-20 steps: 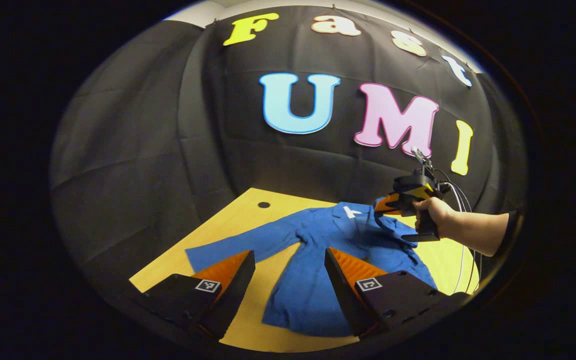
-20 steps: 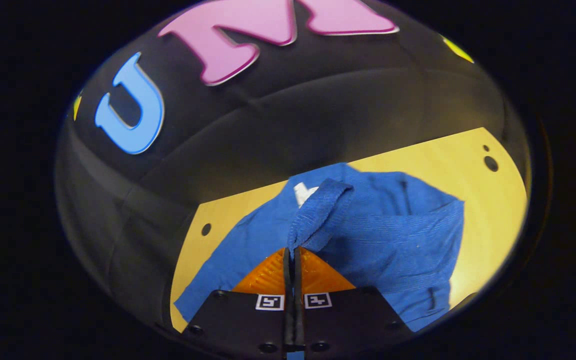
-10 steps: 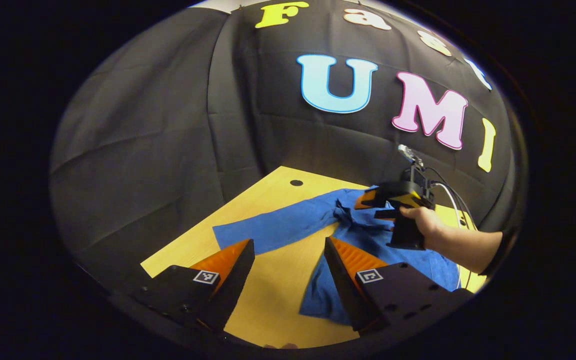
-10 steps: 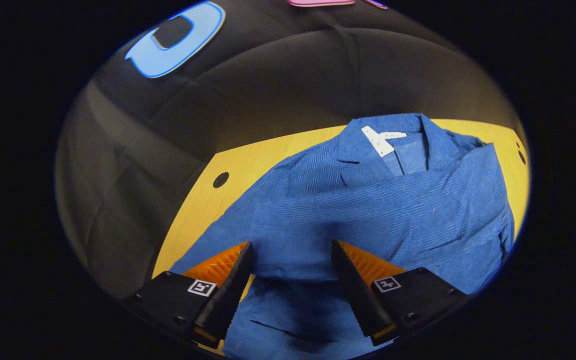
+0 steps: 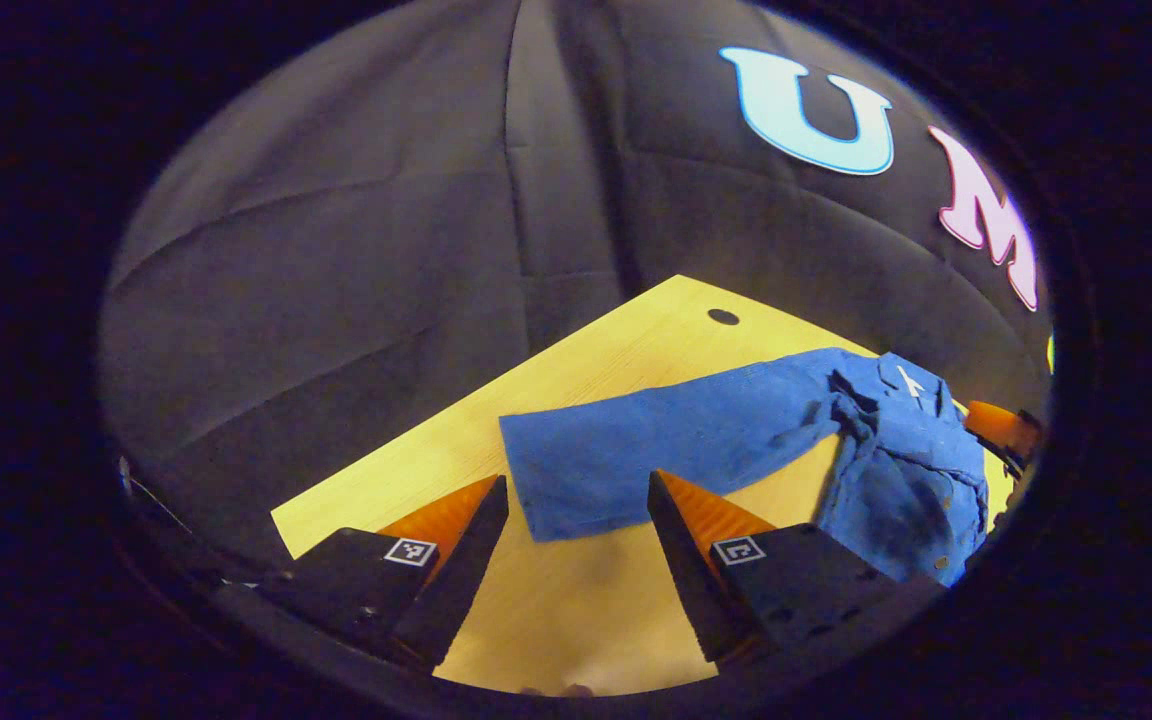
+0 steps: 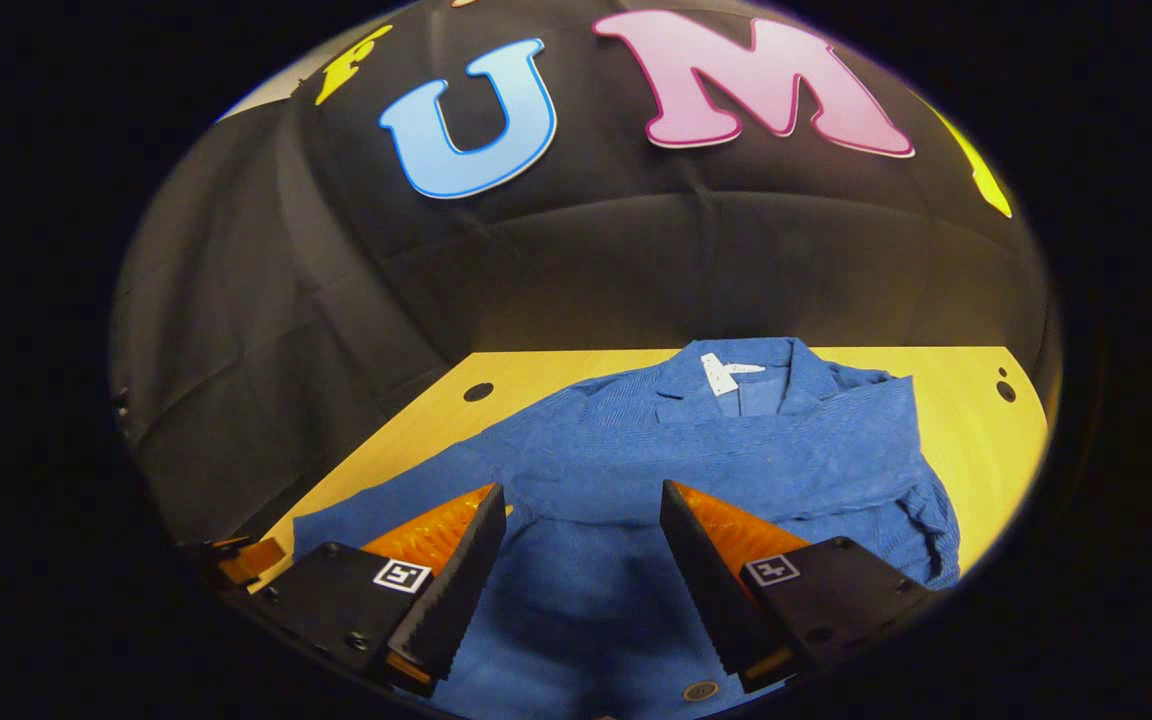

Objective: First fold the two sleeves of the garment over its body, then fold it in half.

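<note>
Item under inspection: a blue garment [image 6: 736,460], a collared jacket of finely ribbed cloth, lying flat on a yellow wooden table [image 5: 576,400]. No containers are present on the table.

Taking the garment's collar [image 6: 746,375] as the landmark: a white label [image 6: 718,372] sits inside it. In the right gripper view, one sleeve [image 6: 716,450] lies folded across the body just below the collar, forming a broad horizontal band with soft creases at its far end. A round button [image 6: 700,690] shows on the front, well below the collar.

In the left gripper view the other sleeve [image 5: 656,450] stretches out flat from the shoulder, away from the collar, across bare tabletop; its cuff end is cut square. The cloth bunches into wrinkles where this sleeve meets the body.

The table surface is smooth, with pale wood grain; a round hole [image 5: 723,317] lies near its far edge, beyond the outstretched sleeve.

Left gripper [image 5: 576,500]: fingers spread wide, holding nothing, with the cuff end of the outstretched sleeve seen between them. Its inner finger faces are ridged.

Right gripper [image 6: 581,510]: fingers likewise spread apart, empty, poised over the garment body below the folded sleeve. Serrated edges show along its fingers.
</note>
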`<state>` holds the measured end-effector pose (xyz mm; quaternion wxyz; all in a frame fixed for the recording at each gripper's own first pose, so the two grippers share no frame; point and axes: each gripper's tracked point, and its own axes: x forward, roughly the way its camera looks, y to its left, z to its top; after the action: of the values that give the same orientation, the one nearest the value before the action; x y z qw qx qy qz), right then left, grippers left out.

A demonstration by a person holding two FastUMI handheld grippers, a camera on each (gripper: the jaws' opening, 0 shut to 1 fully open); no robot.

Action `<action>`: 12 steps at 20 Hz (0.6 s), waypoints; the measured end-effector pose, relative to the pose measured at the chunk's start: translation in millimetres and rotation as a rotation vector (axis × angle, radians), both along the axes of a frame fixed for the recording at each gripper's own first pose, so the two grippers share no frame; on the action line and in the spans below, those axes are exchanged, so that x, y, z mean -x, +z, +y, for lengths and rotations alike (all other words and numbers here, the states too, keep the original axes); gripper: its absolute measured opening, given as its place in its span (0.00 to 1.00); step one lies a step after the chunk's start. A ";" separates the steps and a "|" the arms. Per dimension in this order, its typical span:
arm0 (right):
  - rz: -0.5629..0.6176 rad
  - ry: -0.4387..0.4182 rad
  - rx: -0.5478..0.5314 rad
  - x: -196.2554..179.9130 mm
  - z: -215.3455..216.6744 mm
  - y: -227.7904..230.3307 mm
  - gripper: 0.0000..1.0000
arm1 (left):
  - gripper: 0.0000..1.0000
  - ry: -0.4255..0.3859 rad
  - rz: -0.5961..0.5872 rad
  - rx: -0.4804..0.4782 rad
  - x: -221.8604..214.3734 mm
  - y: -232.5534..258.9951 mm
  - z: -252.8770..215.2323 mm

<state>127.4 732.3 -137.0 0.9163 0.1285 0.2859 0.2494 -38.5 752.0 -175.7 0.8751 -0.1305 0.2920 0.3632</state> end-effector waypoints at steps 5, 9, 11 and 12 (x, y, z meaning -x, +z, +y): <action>-0.066 -0.012 0.042 34.4 -44.8 -2.0 0.97 | 0.83 0.034 0.090 0.065 -13.8 -24.0 15.1; -0.103 -0.038 0.076 40.4 -76.2 -1.8 0.98 | 0.83 0.053 0.112 0.030 -26.1 -23.8 14.6; -0.112 -0.064 0.072 35.0 -88.5 -0.6 0.98 | 0.79 0.039 0.126 0.033 -29.2 -20.7 14.6; -0.115 -0.083 0.067 29.6 -95.9 -0.6 0.98 | 0.79 0.034 0.134 0.040 -34.5 -19.6 16.2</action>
<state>97.7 636.5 -137.7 0.9445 0.0947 0.2355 0.2085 -4.0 768.1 -195.2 0.8446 -0.1283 0.3549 0.3798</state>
